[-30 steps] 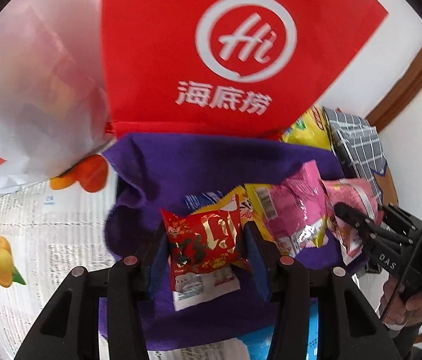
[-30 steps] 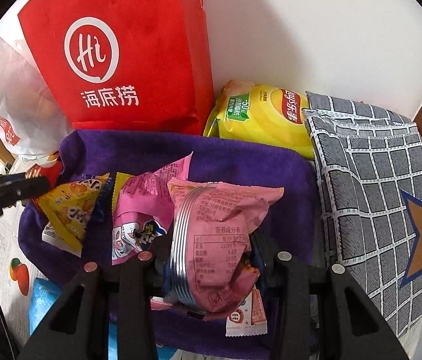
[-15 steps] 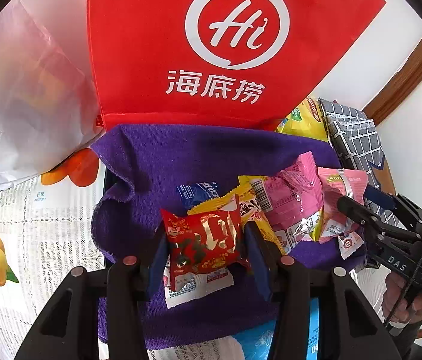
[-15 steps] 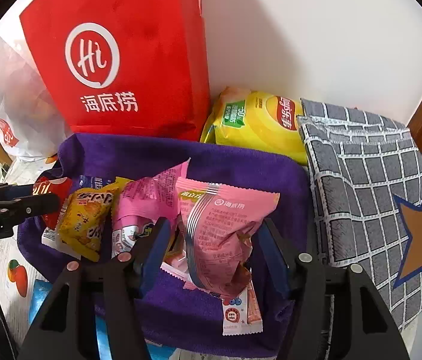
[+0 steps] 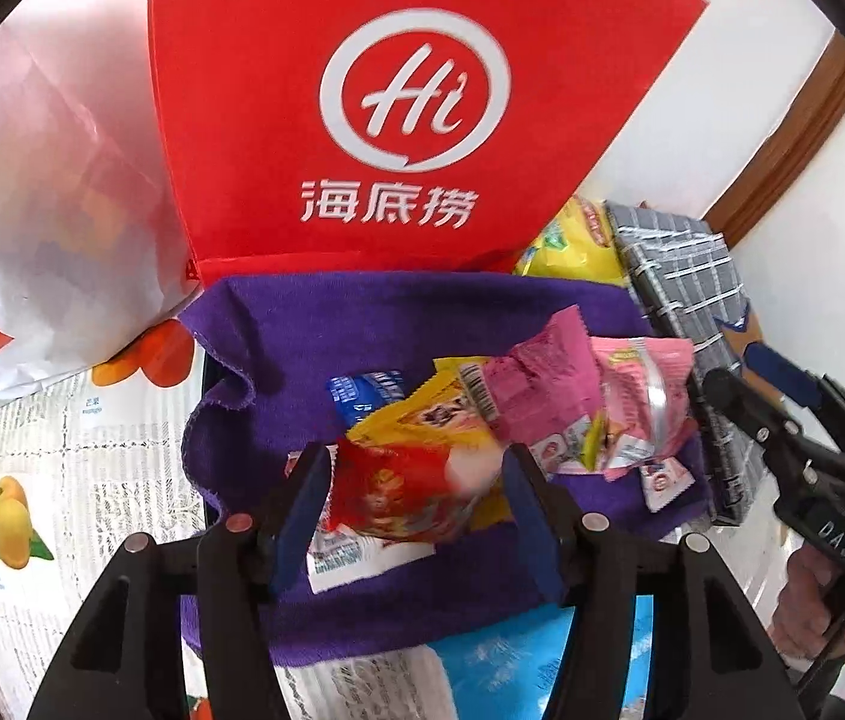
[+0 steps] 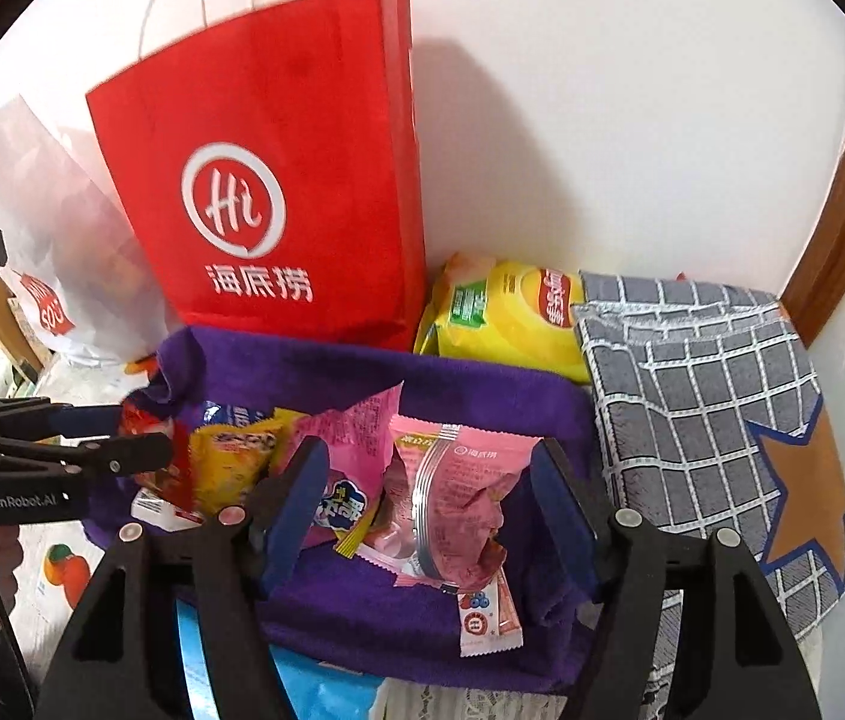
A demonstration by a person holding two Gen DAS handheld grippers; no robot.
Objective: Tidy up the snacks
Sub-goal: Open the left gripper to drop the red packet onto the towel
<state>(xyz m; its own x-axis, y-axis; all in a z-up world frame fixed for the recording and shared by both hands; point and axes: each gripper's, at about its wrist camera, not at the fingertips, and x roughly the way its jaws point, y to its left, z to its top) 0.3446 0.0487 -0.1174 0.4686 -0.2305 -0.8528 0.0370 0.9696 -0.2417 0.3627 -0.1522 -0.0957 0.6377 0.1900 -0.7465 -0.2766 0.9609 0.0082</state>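
Note:
A basket lined with purple cloth (image 5: 314, 324) holds several snack packets. My left gripper (image 5: 413, 492) hangs over its near left part, jaws opening. A blurred red packet (image 5: 398, 498) lies between the pads with a gap on each side. Behind it lie a yellow packet (image 5: 422, 414), a blue one (image 5: 362, 390) and a magenta one (image 5: 536, 384). My right gripper (image 6: 428, 498) is also opening over the purple cloth (image 6: 470, 384). A light pink packet (image 6: 458, 498) rests loose between its fingers, touching neither pad. The left gripper (image 6: 140, 438) shows at the right wrist view's left edge.
A red paper bag (image 6: 278, 180) stands against the white wall behind the basket, with a white plastic bag (image 5: 50, 210) to its left. A yellow chips bag (image 6: 506, 318) and a grey checked cloth with a star (image 6: 710, 396) lie at the right. Printed paper with fruit pictures (image 5: 62, 468) covers the surface.
Both grippers went from shut on their packets to open and rose a little. The red packet and the light pink packet now sit loose on the purple cloth.

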